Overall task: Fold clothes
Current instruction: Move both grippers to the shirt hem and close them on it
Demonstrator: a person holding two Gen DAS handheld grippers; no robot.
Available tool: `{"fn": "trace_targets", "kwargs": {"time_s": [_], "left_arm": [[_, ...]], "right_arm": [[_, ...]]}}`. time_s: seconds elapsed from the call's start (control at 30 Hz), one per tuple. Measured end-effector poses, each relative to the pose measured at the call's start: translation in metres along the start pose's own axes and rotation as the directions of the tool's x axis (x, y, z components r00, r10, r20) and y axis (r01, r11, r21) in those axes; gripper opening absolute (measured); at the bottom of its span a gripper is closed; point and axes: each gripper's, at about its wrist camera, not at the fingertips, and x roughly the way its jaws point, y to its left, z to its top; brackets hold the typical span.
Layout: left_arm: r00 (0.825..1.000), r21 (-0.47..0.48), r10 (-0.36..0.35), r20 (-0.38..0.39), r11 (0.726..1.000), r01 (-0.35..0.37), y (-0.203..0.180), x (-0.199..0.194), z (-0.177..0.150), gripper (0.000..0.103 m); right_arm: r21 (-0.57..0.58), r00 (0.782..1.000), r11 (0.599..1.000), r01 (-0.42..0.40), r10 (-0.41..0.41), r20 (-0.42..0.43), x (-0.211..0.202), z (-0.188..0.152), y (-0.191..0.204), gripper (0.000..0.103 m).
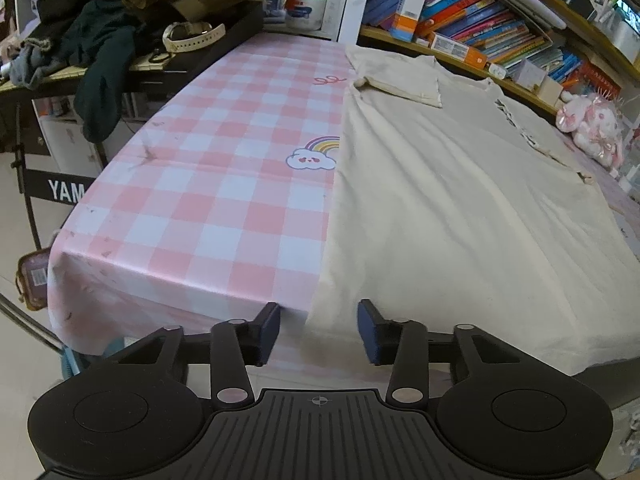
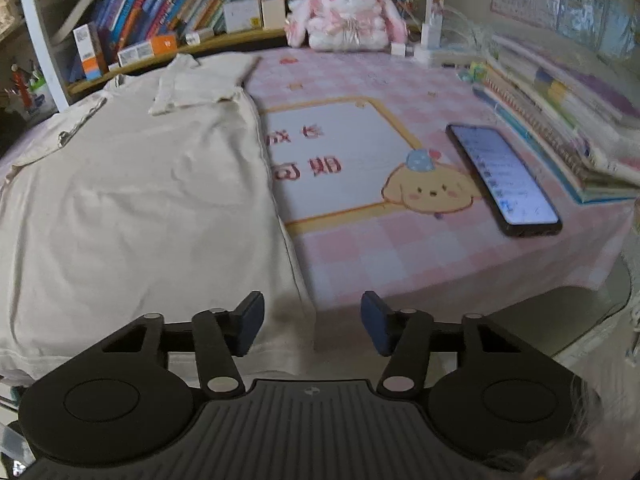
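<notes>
Cream shirt [image 1: 460,200] flat on counter [image 1: 208,152], sleeves folded in. Left hand-held gripper [image 1: 319,330] and right hand-held gripper [image 2: 312,324] spread, straddling near hem corners, no pinch yet. Next, likely: clamp hem, fold toward far collar.

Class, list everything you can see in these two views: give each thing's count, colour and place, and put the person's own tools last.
shirt: one, cream, flat on the table, sleeves folded in
tablecloth: one, pink and white check, over the table
phone: one, black, screen lit, right of the shirt
plush rabbit: one, pink and white, far table edge
books: many, mixed colours, on shelves
watch: one, beige, on the left side table
left gripper: one, black, at the shirt's near left corner
right gripper: one, black, at the shirt's near right corner
</notes>
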Motion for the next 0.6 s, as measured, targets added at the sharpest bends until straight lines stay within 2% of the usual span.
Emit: {"fn": "trace_targets", "kwargs": {"time_s": [0.07,0.1,0.13,0.2,0.23,0.27,0.43,0.57,0.6], "left_arm": [[1.000,0.001,-0.009,0.001,1.000,0.009,0.000,-0.001,-0.001,0.029],[1.000,0.001,-0.014,0.000,1.000,0.014,-0.001,-0.001,-0.001,0.020],[1.000,0.008,-0.017,0.001,1.000,0.017,-0.002,-0.002,-0.002,0.007],[1.000,0.042,-0.013,0.014,0.999,0.012,-0.009,-0.005,-0.003,0.002],[1.000,0.058,-0.016,0.022,0.998,0.014,-0.013,-0.008,-0.003,0.002],[0.999,0.073,-0.022,0.032,0.997,0.020,-0.017,-0.011,-0.002,0.002],[0.999,0.108,-0.043,0.026,0.993,0.040,-0.025,-0.013,0.000,0.005],[1.000,0.082,-0.018,-0.005,0.996,0.018,-0.016,-0.009,-0.001,0.010],[1.000,0.079,-0.018,-0.011,0.997,0.019,-0.014,-0.008,-0.002,0.016]], "right_arm": [[0.014,0.999,1.000,-0.028,0.028,-0.022,0.005,-0.002,-0.001,0.043],[0.020,0.999,0.999,-0.042,0.043,-0.032,0.007,-0.003,0.000,0.040],[0.030,0.998,0.998,-0.059,0.060,-0.035,0.008,-0.003,0.000,0.033],[0.043,0.997,0.997,-0.069,0.071,-0.037,0.007,-0.002,0.001,0.028],[0.043,0.996,0.996,-0.078,0.080,-0.038,0.005,-0.001,0.002,0.010],[0.037,0.994,0.995,-0.098,0.099,-0.036,0.002,0.001,0.005,0.007],[-0.004,0.985,0.985,-0.170,0.170,-0.024,-0.009,0.005,0.018,0.007],[0.006,0.989,0.990,-0.143,0.143,-0.040,-0.005,0.004,0.017,0.007],[0.012,0.989,0.990,-0.137,0.138,-0.045,-0.003,0.004,0.015,0.007]]}}
